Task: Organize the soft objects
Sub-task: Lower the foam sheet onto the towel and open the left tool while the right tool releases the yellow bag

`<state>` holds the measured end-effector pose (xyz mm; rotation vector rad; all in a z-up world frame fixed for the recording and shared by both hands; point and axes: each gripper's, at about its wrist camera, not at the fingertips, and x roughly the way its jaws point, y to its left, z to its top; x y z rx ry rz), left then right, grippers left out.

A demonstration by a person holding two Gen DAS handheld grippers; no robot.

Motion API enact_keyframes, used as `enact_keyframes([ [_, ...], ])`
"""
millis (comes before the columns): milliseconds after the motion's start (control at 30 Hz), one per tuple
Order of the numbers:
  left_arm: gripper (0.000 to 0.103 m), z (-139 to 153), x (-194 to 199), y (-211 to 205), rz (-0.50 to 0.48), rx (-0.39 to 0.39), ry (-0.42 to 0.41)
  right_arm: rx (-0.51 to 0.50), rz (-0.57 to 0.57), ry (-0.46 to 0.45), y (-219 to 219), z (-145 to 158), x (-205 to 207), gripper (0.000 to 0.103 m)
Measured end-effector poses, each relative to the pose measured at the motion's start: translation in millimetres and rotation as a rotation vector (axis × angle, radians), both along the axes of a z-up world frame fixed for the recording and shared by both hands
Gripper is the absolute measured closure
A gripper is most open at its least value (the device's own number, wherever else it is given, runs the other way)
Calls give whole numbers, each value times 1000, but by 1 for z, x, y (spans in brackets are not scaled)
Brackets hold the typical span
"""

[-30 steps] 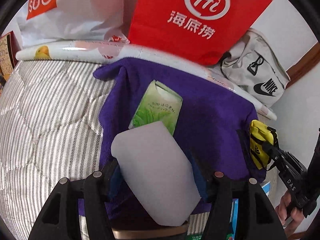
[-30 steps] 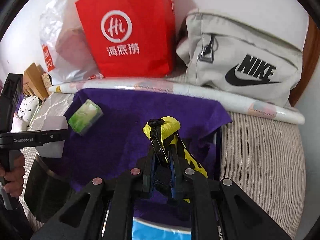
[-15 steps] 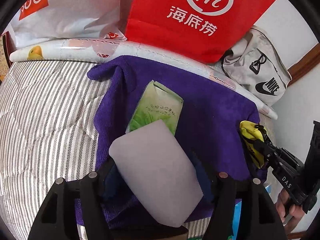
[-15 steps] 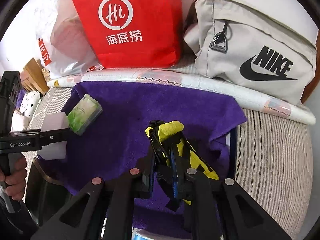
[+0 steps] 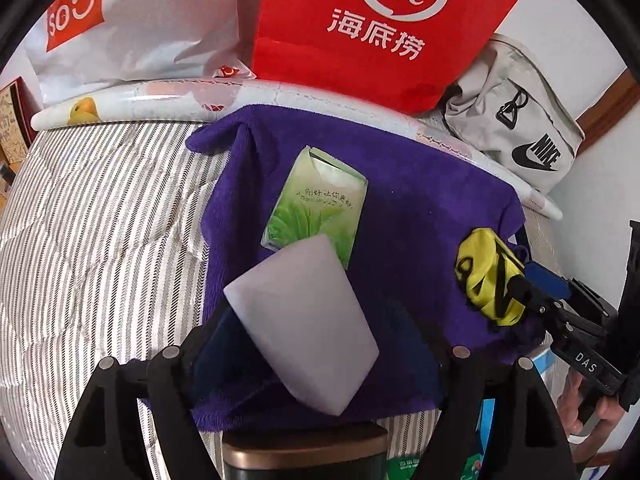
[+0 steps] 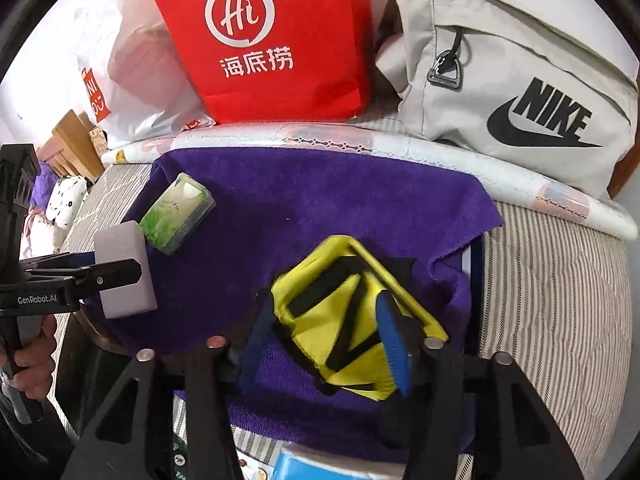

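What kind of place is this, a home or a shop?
Most likely a bedroom at home. The work surface looks like a striped quilted mattress, and a red shopping bag and a grey Nike bag lean against the wall behind it.

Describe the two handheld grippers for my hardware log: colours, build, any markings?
Both are matte black. The left gripper has blue finger pads and white "GenRobot.AI" lettering on its body, and sits on a pistol-style handle in a bare hand. The right gripper also has blue pads, silver pivot screws and white "DAS" lettering. No cables are visible.
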<state>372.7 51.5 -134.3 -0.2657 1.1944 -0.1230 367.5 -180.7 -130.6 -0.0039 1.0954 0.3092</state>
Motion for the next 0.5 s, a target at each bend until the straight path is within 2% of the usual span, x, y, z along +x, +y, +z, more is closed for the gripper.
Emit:
enact_keyframes([
  [100,26,8,-6,6,14,-14,-12,11,-1,-23,-3,9,-6,44],
  [267,26,27,-19,12,28,31,-66,28,-24,-53,-10,26,-19,44],
  [500,26,51,-57,23,67,37,-186,24,-20,-140,-13,53,-63,44],
])
